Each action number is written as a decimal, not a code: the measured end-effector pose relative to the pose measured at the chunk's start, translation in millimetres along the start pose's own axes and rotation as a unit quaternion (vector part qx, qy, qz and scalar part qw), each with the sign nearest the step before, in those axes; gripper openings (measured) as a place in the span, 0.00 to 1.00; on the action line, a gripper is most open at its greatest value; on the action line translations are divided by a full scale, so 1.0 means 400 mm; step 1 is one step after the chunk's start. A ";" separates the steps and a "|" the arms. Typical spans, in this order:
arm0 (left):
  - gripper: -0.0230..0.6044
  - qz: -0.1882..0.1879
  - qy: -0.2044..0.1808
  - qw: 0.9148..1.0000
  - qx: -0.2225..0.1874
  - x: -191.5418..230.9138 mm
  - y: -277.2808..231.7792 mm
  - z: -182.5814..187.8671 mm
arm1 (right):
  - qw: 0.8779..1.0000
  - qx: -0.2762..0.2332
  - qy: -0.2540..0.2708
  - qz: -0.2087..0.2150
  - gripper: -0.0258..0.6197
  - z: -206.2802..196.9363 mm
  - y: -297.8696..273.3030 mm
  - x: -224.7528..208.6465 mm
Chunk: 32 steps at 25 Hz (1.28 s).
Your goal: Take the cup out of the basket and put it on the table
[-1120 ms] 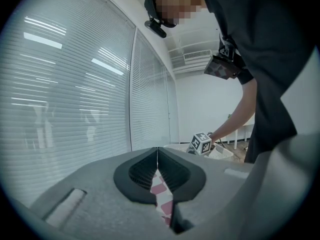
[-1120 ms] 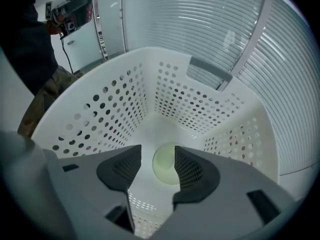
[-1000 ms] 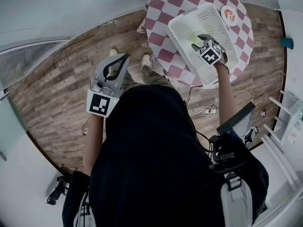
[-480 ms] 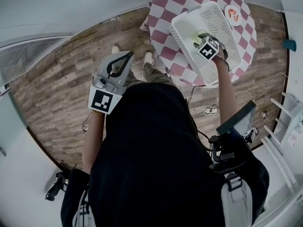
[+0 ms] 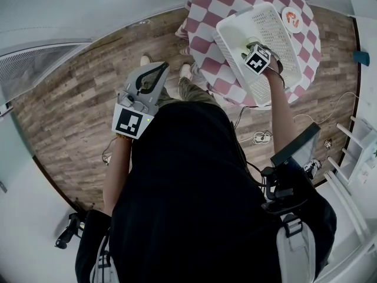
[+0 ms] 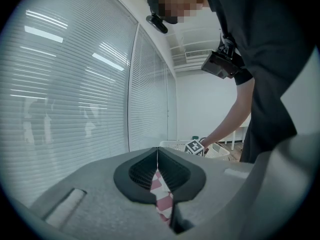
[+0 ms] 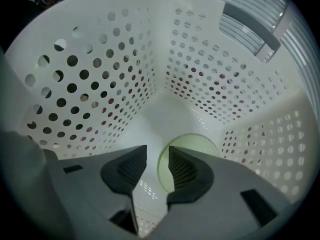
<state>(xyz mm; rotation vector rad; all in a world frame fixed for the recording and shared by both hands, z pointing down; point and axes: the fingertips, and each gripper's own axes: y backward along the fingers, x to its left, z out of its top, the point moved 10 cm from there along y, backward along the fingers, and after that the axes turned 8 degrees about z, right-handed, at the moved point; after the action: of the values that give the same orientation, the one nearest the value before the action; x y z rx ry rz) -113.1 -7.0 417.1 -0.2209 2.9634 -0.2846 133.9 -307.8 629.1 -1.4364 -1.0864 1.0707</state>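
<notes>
Grasp step: right gripper (image 7: 157,155) in basket (image 7: 100,84), fingers closing astride cup (image 7: 200,141) rim, not yet gripping. Left gripper (image 6: 158,158) clenched, empty. Next: clamp, lift.

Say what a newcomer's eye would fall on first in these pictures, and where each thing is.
The white perforated basket on the pink-checked table stands out, with the right gripper pointing straight down into it. Its jaws have just been closing, with the rim of the pale green cup between them, not yet pinched. The left gripper hangs shut over the wooden floor.
</notes>
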 end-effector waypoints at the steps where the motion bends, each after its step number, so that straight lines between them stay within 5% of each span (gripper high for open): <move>1: 0.05 0.000 0.002 1.000 0.000 0.000 0.001 -0.001 | 1.000 0.003 0.002 -0.001 0.25 0.001 -0.002 0.000; 14: 0.05 0.003 0.030 0.999 0.013 -0.016 0.005 -0.017 | 1.000 0.010 0.002 -0.023 0.09 0.005 0.000 -0.004; 32: 0.05 -0.015 0.022 1.000 0.007 -0.024 -0.010 -0.015 | 0.997 -0.031 -0.053 -0.053 0.08 -0.020 0.052 0.000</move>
<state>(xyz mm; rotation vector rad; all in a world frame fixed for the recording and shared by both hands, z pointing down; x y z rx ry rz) -104.3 -8.1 424.9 -0.2621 3.0034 -0.3176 143.4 -311.5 609.4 -1.3668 -1.2677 1.0554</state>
